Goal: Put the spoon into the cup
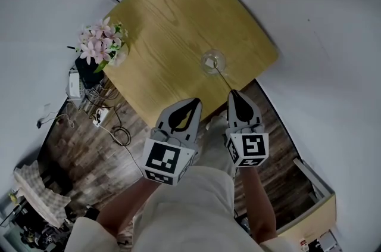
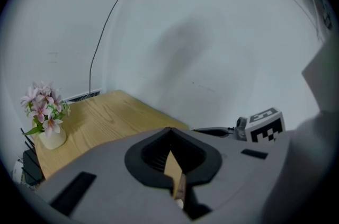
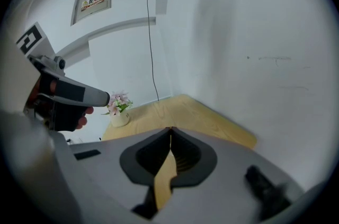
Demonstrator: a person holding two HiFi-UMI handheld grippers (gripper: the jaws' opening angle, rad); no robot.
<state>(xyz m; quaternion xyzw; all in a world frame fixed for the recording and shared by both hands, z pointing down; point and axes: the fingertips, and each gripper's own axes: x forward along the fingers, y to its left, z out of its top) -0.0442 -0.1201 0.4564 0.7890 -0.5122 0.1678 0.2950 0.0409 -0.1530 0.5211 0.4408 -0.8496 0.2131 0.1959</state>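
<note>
- Both closed, empty: my left tongs [image 1: 195, 102] and right tongs [image 1: 234, 92], at the table's [image 1: 166, 18] near edge.
- The spoon [image 1: 224, 75] seems to lean inside the cup [image 1: 212, 61] already, near right.
- I should keep clear of its handle.

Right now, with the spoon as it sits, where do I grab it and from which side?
Probably the handle. The spoon leans out of the glass cup toward the person, with its bowl end down inside the glass. Come from the near side with the right gripper, which is closest, jaws across the thin handle. They are shut, so open first.
</note>
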